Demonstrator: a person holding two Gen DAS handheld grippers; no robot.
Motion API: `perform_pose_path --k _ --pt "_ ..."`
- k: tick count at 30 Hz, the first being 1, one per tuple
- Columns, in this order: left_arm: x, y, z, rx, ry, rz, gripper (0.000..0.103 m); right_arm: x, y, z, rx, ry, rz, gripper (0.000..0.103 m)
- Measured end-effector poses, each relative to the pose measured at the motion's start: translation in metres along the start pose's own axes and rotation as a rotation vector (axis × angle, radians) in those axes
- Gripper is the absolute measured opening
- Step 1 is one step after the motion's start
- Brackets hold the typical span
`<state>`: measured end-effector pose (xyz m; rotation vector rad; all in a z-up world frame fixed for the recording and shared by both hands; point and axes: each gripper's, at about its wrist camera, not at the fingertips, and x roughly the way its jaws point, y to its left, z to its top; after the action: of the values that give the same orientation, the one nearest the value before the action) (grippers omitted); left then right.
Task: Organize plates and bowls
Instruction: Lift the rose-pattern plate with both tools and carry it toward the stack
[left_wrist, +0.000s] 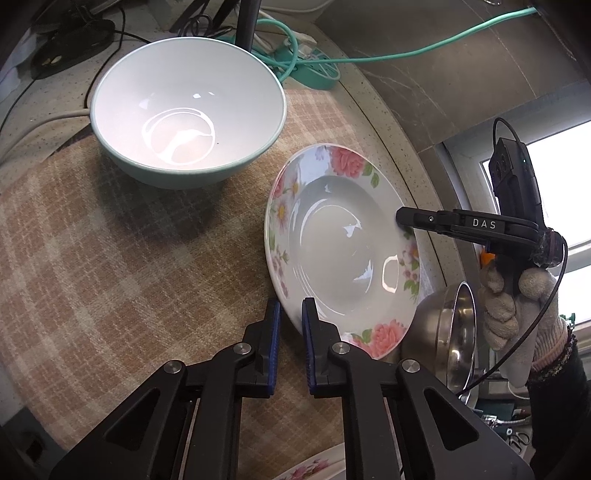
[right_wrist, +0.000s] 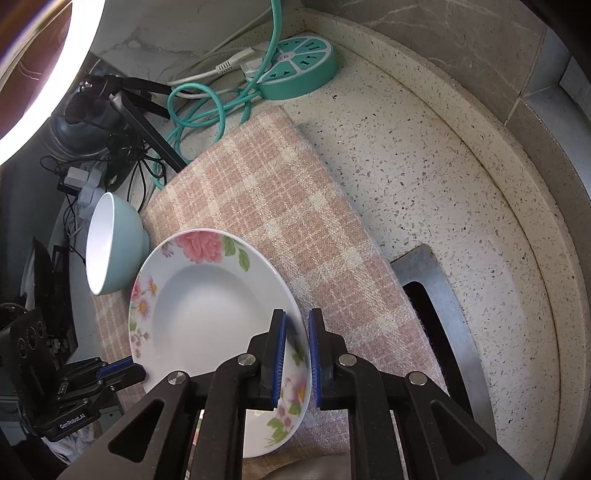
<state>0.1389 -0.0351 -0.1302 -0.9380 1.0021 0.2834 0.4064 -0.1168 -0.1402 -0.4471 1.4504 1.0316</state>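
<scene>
Left wrist view shows the left gripper (left_wrist: 291, 314) with jaws slightly parted around the floral plate's (left_wrist: 343, 251) near rim. The right gripper (right_wrist: 296, 328) straddles the opposite rim, jaws likewise narrowly apart. That plate sits on the plaid mat (right_wrist: 280, 206) beside the teal bowl (left_wrist: 188, 118).

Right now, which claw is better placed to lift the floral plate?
Both straddle the plate rim, but the right claw is seated deeper over it; the left claw only reaches the edge. Right, probably.
</scene>
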Motion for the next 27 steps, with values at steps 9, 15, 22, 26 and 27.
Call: perform_pose_path --k 9,15,22,26,27 --pt "0.003 -0.002 0.0 0.009 -0.003 0.004 0.01 0.0 -0.009 0.0 0.022 0.005 0.047 0.011" --pt "0.002 -0.001 -0.001 0.015 -0.003 0.009 0.01 -0.003 -0.01 -0.001 0.045 0.001 0.061 0.011" --pt "-0.002 -0.001 -0.002 0.01 -0.012 0.016 0.01 -0.003 -0.009 -0.004 0.061 -0.003 0.062 0.01" --pt "-0.004 -0.001 -0.001 0.014 -0.013 0.017 0.01 -0.005 -0.009 -0.006 0.072 -0.006 0.065 0.01" --pt "-0.005 0.0 0.0 0.014 -0.014 0.016 0.01 -0.006 -0.009 -0.007 0.072 -0.005 0.064 0.01"
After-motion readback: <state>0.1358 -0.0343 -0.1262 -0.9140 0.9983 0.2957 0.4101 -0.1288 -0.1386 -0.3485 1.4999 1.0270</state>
